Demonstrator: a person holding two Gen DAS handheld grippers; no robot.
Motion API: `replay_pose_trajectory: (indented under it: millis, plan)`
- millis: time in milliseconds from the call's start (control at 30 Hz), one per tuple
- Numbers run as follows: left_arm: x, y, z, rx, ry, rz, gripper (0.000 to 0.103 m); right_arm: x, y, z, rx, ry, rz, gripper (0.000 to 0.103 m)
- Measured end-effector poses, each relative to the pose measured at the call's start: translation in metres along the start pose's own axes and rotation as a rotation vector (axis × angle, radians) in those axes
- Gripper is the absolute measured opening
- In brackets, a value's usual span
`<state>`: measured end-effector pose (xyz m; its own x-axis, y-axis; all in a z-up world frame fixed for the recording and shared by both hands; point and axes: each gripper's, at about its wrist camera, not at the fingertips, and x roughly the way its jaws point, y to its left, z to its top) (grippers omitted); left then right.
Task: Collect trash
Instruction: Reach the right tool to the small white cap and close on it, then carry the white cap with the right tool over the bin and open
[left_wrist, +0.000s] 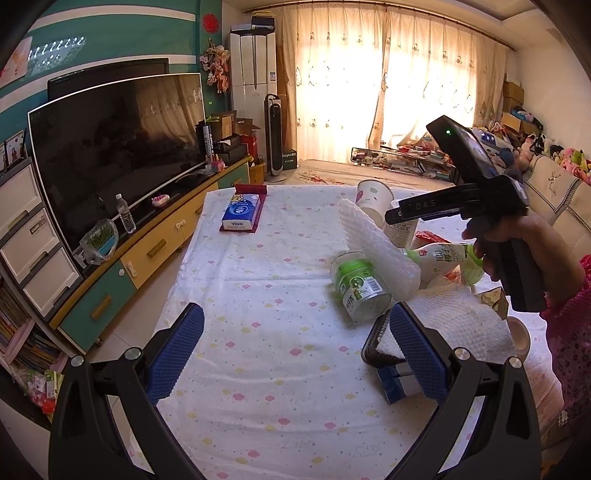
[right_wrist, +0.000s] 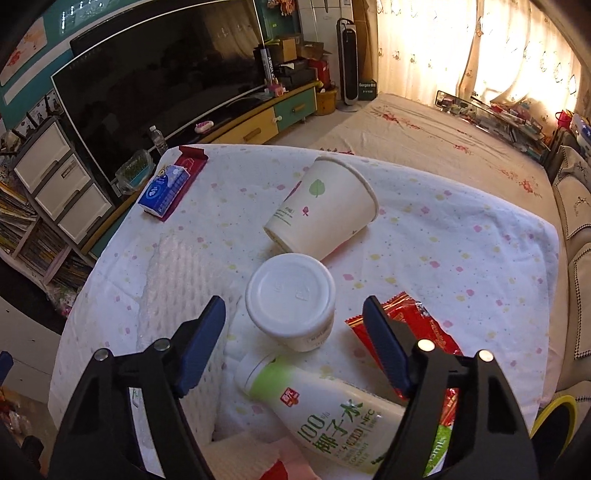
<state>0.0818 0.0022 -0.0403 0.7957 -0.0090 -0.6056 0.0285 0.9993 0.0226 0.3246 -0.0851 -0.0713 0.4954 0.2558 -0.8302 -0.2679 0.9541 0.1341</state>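
Coconut-water bottle (right_wrist: 332, 417) lies nearest, under the right gripper (right_wrist: 295, 347), whose jaws stand apart and empty; lower squarely over the white tub (right_wrist: 291, 299) mid-table (right_wrist: 480, 258), avoiding the paper cup (right_wrist: 325, 206)

the left wrist view sits low over the near edge of the table (left_wrist: 258, 369), facing along it toward the curtained window (left_wrist: 388, 92), with the tv (left_wrist: 118, 147) off to its left; its own left gripper (left_wrist: 295, 354) frames the bottom. the right wrist view hangs closer over the table (right_wrist: 461, 258) and tilts steeply down, the right gripper (right_wrist: 295, 332) at its lower edge. both views share the paper cup (left_wrist: 373, 199) (right_wrist: 325, 206), the coconut water bottle (left_wrist: 447, 258) (right_wrist: 332, 417), the tissue pack (left_wrist: 242, 212) (right_wrist: 166, 188) and the tv (right_wrist: 155, 85).
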Motion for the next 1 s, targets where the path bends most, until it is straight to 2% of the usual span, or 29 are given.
replay_pose_trajectory:
  millis: [33,100,133,267,433,600,700,767,867,1000]
  plan:
    - [0.001,0.0,0.0,0.001,0.001,-0.001,0.099,0.003,-0.002,0.001,0.005,0.01,0.006,0.066]
    - [0.002,-0.001,0.0,0.002,0.003,-0.003,0.099,0.009,-0.004,0.003,0.009,0.027,0.014,0.05]
    - [0.002,-0.001,0.0,0.004,0.003,-0.003,0.099,0.009,-0.005,0.003,0.017,0.023,0.02,0.048]
    - [0.003,-0.001,0.001,0.005,0.006,-0.004,0.099,-0.013,-0.007,0.002,0.029,-0.033,0.043,0.047]
    - [0.002,-0.006,0.002,0.016,0.0,-0.017,0.099,-0.084,-0.026,-0.011,0.037,-0.167,0.045,0.047]
    - [-0.004,-0.016,0.004,0.035,-0.015,-0.045,0.099,-0.165,-0.088,-0.055,0.11,-0.285,-0.073,0.047]
    - [-0.006,-0.025,0.005,0.043,-0.018,-0.07,0.099,-0.201,-0.142,-0.095,0.204,-0.313,-0.201,0.047]
    - [-0.01,-0.032,0.005,0.055,-0.018,-0.085,0.099,-0.211,-0.178,-0.125,0.28,-0.306,-0.3,0.047]
    - [-0.014,-0.043,0.005,0.082,-0.024,-0.093,0.099,-0.199,-0.229,-0.167,0.395,-0.232,-0.387,0.047]
    - [-0.019,-0.054,0.006,0.091,-0.024,-0.113,0.099,-0.147,-0.28,-0.216,0.504,-0.074,-0.414,0.047]
